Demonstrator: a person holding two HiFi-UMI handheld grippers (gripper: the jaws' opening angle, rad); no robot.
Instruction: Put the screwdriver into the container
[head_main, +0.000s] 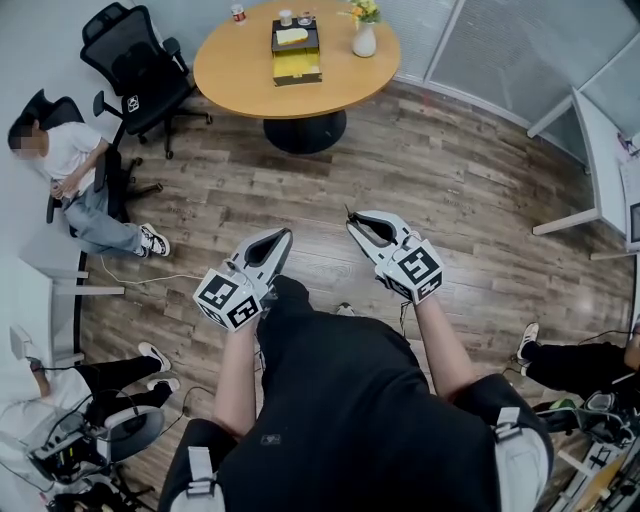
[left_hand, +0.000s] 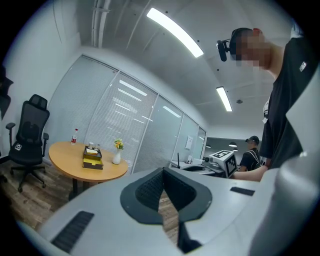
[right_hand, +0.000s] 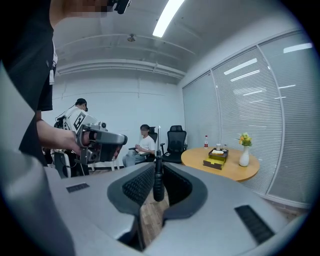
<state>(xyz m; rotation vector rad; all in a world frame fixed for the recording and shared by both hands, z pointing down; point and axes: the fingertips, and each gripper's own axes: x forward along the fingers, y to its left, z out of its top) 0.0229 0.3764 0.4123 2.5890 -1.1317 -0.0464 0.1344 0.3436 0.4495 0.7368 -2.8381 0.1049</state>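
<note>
A slim screwdriver with a black handle (right_hand: 158, 183) stands upright between the jaws of my right gripper (right_hand: 158, 169), which is shut on it. Its thin metal shaft pokes up past the tips. In the head view the right gripper (head_main: 353, 220) and left gripper (head_main: 282, 237) hover side by side over the wooden floor, well short of the table. The left gripper (left_hand: 162, 173) is shut with nothing in it. The container, a dark tray with a yellow box (head_main: 296, 52), sits on the round table (head_main: 240, 70). It also shows as a small yellow box (left_hand: 93, 159), (right_hand: 216, 159) in both gripper views.
A white vase with flowers (head_main: 364, 36), a small bottle (head_main: 238, 13) and cups share the table. Black office chairs (head_main: 135, 62) and a seated person (head_main: 75, 175) are at the left. More people sit at the lower left and right. A white desk (head_main: 600, 150) stands at the right.
</note>
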